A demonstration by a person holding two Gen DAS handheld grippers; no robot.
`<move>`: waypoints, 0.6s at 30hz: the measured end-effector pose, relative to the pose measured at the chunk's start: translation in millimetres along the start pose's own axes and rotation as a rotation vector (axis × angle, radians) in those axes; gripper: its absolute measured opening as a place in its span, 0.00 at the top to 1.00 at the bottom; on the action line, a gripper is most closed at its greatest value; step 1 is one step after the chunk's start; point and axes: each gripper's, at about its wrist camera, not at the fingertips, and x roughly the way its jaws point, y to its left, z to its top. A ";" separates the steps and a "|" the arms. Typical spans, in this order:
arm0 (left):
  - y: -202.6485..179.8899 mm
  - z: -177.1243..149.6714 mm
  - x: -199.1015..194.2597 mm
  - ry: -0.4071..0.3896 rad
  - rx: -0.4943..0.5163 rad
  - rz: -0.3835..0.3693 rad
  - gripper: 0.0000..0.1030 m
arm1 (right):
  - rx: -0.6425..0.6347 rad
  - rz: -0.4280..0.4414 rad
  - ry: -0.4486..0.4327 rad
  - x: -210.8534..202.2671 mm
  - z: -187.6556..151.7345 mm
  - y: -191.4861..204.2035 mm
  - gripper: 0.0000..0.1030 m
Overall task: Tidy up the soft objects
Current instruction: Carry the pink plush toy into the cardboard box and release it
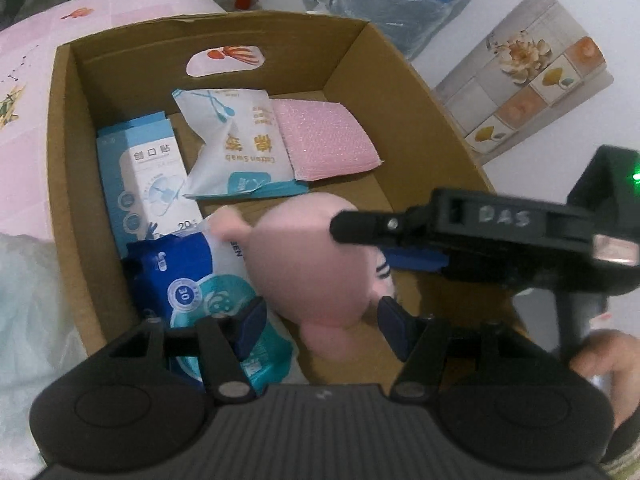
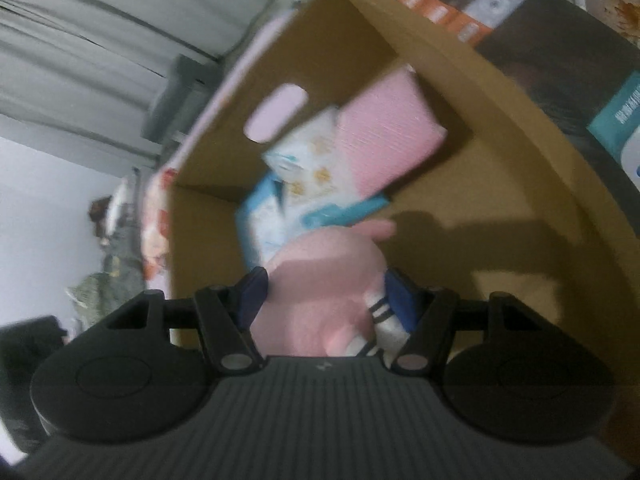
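I'm looking down over a white floor (image 1: 520,32) with pink patterned bedding (image 1: 36,92) on one side and an open brown cardboard box (image 1: 404,92) between them. One pink plush toy (image 1: 316,264) hangs over the near part of the box, and both of my claws are on it. My right gripper (image 2: 324,300) has its blue pads (image 2: 252,292) pressed into the toy's flanks, clamped on it from the near-right side; in the left wrist view it reaches in level from the right, with a hand (image 1: 604,360) on its handle. My left gripper (image 1: 316,326) points steeply down into the box, its two blue pads (image 1: 250,326) straddling the toy's lower end; I cannot tell whether they press it. The toy's long axis runs roughly up and away from my left camera, with one stubby limb (image 1: 226,226) sticking out to the left.

Inside the box I count four more things: one blue wet-wipe pack (image 1: 192,280) just beside the toy, one blue-and-white carton (image 1: 148,180), one white cotton-swab bag (image 1: 236,144) and one pink bubble-wrap pouch (image 1: 324,136) partly under that bag.
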 end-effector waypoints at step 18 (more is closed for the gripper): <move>25.9 -31.0 -128.3 -0.304 -0.011 0.062 0.23 | -0.022 0.074 -0.099 -37.9 -4.1 22.5 0.35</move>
